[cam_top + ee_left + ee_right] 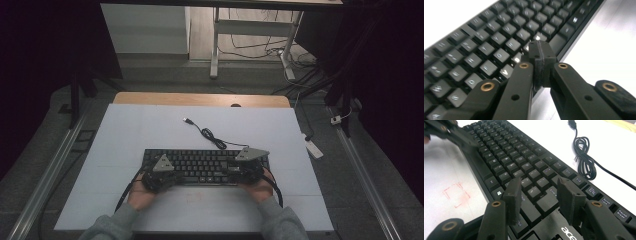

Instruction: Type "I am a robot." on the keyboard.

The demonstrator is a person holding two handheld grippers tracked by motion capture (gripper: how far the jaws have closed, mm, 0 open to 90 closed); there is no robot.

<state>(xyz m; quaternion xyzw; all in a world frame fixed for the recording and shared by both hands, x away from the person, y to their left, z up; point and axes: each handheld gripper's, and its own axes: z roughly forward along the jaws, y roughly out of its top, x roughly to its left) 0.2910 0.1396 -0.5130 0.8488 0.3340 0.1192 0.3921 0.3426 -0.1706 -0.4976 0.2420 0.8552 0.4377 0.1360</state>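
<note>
Black jaws over a black keyboard: one gripper pressed together as a single tip, the other spread wide.

We list the left gripper (539, 51) first: its jaws meet with nothing between them, the joined tip hanging low over the bottom letter row, near the front edge of the keyboard (200, 165). Our right gripper (541, 195) has its jaws parted and empty, poised above the keys around Enter. The keyboard lies flat at the near middle of the white table (150, 130), its cable (212, 137) coiled loosely behind it and running to a free plug. We judge the step to be key pressing. To do it well, we should bring the joined tip straight down on one keycap's centre, press lightly, and lift clear without grazing neighbouring keys.
</note>
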